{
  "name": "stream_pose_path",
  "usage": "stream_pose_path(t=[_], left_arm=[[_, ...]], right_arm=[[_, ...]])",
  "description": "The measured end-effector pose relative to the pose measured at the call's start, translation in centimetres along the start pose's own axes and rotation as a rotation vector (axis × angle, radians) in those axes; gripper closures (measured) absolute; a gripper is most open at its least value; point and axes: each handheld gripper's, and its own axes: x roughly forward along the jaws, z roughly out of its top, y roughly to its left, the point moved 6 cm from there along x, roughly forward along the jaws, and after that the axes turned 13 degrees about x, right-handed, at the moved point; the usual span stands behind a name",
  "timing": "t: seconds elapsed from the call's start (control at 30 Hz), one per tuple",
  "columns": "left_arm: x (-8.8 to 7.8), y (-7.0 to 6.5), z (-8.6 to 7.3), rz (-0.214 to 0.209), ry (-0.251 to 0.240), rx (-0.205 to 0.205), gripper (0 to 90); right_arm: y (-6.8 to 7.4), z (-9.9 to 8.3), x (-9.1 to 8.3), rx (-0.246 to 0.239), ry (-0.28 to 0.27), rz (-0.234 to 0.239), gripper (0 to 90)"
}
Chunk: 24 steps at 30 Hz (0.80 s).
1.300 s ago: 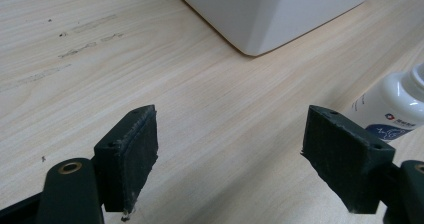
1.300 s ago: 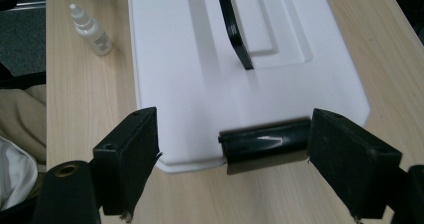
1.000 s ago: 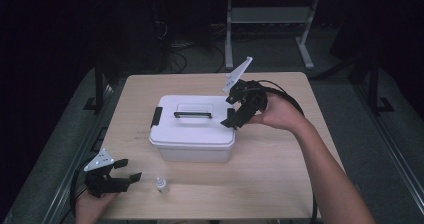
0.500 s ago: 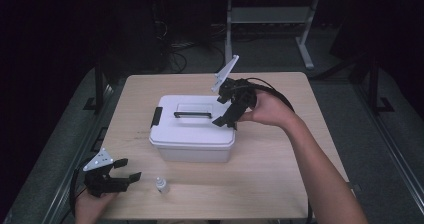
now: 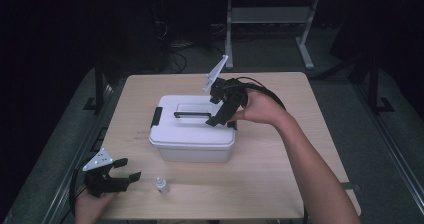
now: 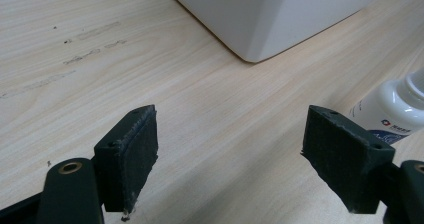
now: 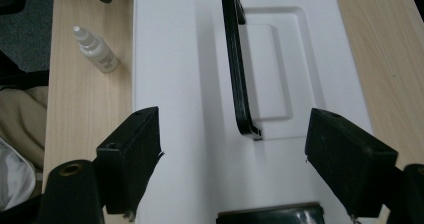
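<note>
Bright light from above falls on the counter (image 5: 280, 174) while the room around it is very dark, shadows are soft, and the high view looks a little blurry.

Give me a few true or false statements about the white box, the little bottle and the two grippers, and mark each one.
1. The right gripper hangs open over the white box. True.
2. The black handle is clamped between the right gripper's jaws. False: the jaws stand wide apart, around its end without touching it.
3. The small bottle stands on the table in front of the box. True.
4. The left gripper grips the bottle. False: it is open, with the bottle beside it.
5. The box's lid is off. False: it is on.
</note>
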Motion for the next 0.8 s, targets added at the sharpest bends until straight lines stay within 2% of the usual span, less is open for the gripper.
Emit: stream_pose_path(t=[0.33,0.37,0.6,0.63,0.8], left_arm=[[0.0,0.0,0.0,-0.002,-0.002,-0.001,22.0],[0.0,0.0,0.0,-0.003,-0.003,-0.004,22.1],[-0.2,0.2,-0.1,0.000,-0.008,-0.005,22.1],[-0.1,0.2,-0.2,0.002,-0.007,-0.007,22.1],[-0.1,0.2,-0.1,0.002,-0.009,-0.005,22.2]], right_arm=[[0.2,1.3,1.5,-0.029,0.015,0.012,27.4],[0.2,1.6,1.7,-0.039,0.015,0.018,30.6],[0.0,2.5,2.6,-0.047,0.022,0.025,38.8],[0.0,2.6,2.9,-0.060,0.023,0.027,43.8],[0.0,2.8,3.4,-0.068,0.027,0.033,51.3]])
